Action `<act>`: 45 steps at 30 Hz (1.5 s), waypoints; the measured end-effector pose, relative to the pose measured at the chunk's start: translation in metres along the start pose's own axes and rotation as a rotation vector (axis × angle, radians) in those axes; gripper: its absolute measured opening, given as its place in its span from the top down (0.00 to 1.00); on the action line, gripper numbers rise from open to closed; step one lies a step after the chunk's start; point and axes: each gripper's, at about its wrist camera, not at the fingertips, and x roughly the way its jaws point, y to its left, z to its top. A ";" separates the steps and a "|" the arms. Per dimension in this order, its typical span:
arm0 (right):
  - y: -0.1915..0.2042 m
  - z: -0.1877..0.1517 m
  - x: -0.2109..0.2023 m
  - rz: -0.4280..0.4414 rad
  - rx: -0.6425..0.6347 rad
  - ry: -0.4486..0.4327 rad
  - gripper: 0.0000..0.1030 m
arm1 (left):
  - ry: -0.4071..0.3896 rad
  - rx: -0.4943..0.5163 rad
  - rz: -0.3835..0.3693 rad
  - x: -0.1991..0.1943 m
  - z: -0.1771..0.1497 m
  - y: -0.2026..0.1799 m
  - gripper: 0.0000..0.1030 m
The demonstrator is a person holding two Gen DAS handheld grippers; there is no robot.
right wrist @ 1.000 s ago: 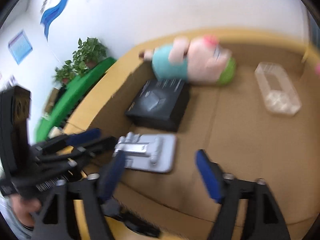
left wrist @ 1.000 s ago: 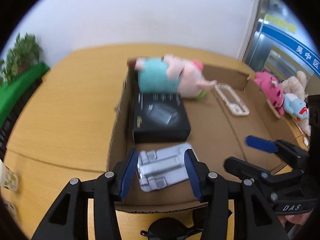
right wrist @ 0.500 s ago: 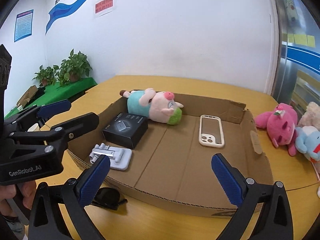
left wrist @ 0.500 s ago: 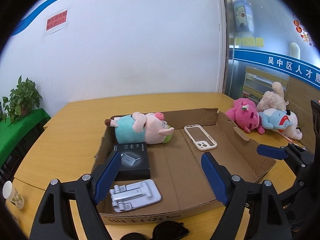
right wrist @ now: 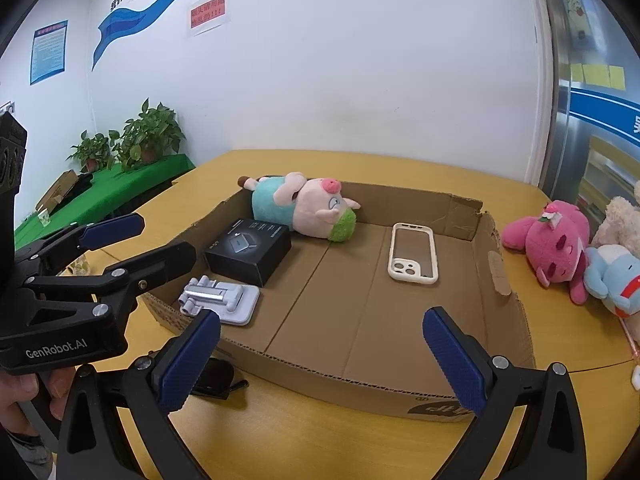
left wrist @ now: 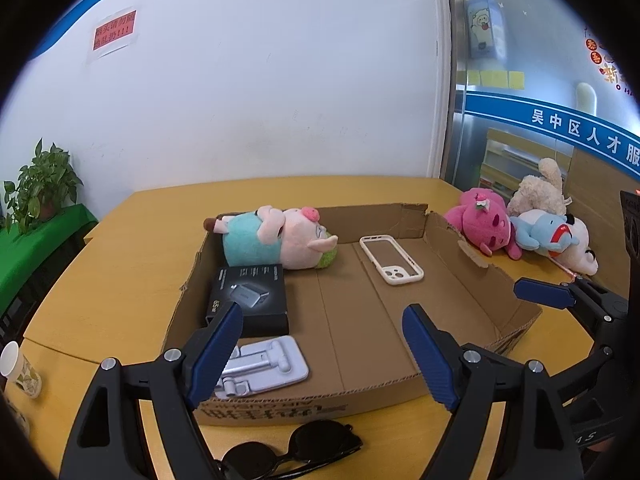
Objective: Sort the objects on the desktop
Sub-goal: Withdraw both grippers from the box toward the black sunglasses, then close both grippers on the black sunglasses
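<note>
Nearest, black sunglasses (left wrist: pixel 288 450) lie on the yellow table (left wrist: pixel 100 280), touching the cardboard tray (left wrist: pixel 480 280)'s front wall, below the left gripper (left wrist: pixel 324 350), which gapes, released and empty; the right gripper (right wrist: pixel 320 360) likewise spread wide. Inside the tray's near-left corner, a folded silver phone stand (left wrist: pixel 268 364) lies flat; a second ago it sat between the left claw's pads. Behind it: black box (left wrist: pixel 250 294), plush pig (left wrist: pixel 276 240), beige phone case (left wrist: pixel 392 258).

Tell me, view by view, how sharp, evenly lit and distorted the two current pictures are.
Left wrist view: sharp, evenly lit, no glare; fisheye bows the cardboard box and blacks out the corners. Right wrist view: equally sharp, soft shadows only; the sunglasses sit half hidden behind the right tongs.
</note>
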 end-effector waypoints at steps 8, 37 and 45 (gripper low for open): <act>0.015 -0.029 0.008 0.220 -0.024 0.074 0.00 | 0.060 -0.078 0.032 -0.022 -0.041 0.045 0.20; 0.102 -0.083 0.069 0.730 -0.093 0.353 0.05 | 0.307 -0.455 -0.082 -0.005 -0.133 0.132 0.20; 0.127 -0.080 0.111 0.686 -0.189 0.429 0.21 | 0.350 -0.549 -0.153 0.007 -0.140 0.135 0.21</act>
